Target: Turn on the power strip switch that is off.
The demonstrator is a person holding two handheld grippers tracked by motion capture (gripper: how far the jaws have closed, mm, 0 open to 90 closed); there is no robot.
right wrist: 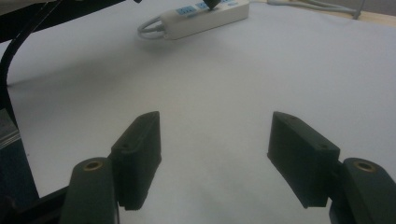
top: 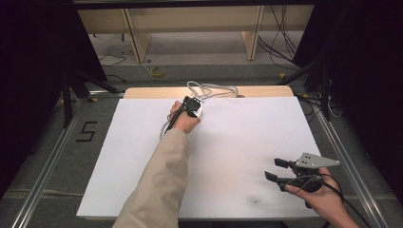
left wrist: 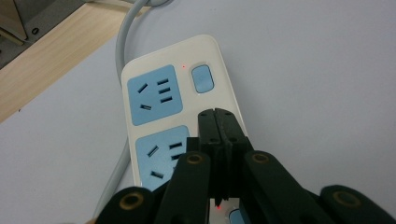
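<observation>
Power strip (left wrist: 180,112) is cream white with light blue socket panels and a blue switch (left wrist: 203,79). Grey cord (left wrist: 125,44), white table sheet (top: 247,142), black gripper jaws.

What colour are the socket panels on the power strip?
Light blue socket panels on a cream power strip, clearest in the left gripper view.

The power strip (left wrist: 187,93) looked like smooth, glossy plastic; the white sheet (top: 237,142) was matt, perhaps paper, on pale wood (top: 142,92).

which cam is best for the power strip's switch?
Left gripper view: the blue switch on the power strip is close and sharp, beyond the shut left gripper. Right gripper view shows the strip small, far off; in the high view the hand covers it.
</observation>
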